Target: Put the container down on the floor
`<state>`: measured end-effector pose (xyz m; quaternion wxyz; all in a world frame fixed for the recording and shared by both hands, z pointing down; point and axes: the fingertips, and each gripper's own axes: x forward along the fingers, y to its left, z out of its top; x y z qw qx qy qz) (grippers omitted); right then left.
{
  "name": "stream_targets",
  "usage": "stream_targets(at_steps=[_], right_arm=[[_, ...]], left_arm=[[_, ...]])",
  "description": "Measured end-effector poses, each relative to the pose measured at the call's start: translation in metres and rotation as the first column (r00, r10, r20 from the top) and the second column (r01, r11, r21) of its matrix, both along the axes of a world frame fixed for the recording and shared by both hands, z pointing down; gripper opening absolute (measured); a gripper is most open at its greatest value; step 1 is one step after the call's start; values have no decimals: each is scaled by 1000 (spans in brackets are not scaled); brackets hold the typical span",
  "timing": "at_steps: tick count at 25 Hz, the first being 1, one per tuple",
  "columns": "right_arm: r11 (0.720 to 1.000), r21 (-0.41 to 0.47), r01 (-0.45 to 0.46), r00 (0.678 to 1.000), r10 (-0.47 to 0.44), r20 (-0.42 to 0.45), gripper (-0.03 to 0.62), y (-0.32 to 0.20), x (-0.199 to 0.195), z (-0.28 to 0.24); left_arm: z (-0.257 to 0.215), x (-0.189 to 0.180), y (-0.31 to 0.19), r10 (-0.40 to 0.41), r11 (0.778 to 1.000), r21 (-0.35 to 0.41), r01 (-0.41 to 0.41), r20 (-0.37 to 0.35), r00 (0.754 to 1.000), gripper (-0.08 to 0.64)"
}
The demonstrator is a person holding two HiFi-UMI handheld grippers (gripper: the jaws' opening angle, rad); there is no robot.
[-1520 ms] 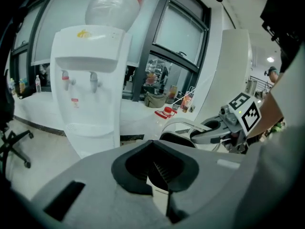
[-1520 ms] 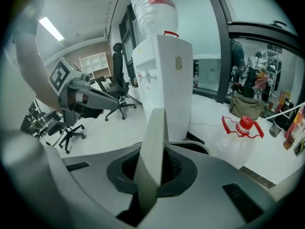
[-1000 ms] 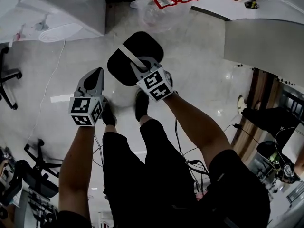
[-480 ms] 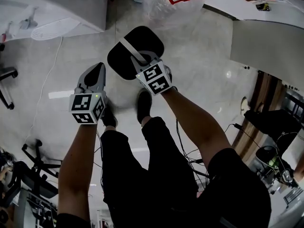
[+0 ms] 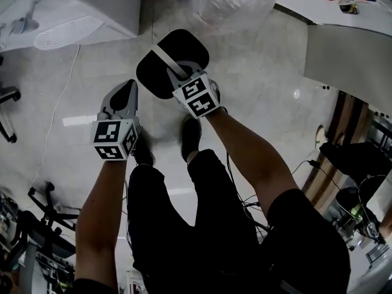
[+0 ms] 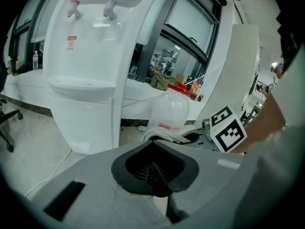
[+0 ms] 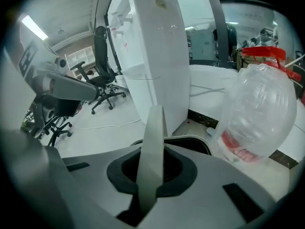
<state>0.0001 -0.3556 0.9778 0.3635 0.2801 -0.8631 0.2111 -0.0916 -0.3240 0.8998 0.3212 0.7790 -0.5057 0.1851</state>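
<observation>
A black round container (image 5: 177,54) with a grey strap handle (image 5: 160,60) hangs over the pale floor in front of the person's shoes. My right gripper (image 5: 179,78) is shut on that handle; in the right gripper view the grey handle (image 7: 152,147) stands upright between the jaws, with the container's rim (image 7: 193,144) just below. I cannot tell whether its bottom touches the floor. My left gripper (image 5: 125,92) is to the left of the container, apart from it, shut with nothing between its pads (image 6: 153,173).
A white water dispenser (image 5: 92,11) stands at the far left, its base close to the container. A clear plastic jar (image 5: 229,2) with a red lid sits just beyond the container. A white cable (image 5: 58,115) runs across the floor, and office chairs (image 5: 6,112) stand left.
The container and my right gripper have shifted slightly up and left in the head view. More of the clear jar shows at the top. Both grips are unchanged.
</observation>
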Motion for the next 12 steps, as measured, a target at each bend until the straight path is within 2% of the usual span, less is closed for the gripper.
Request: stream_targets(at_steps=[5,12], right_arm=[[1000,23,-10,1000,10,-4,26,-3,-3,5],[1000,-29,-9,1000,8,-13,28,0,-5,7]], left_arm=[[8,-3,2,2,1000,1,-2,-3,1000,6],[9,-1,14,-3,1000,-28,3,-13,1000,6]])
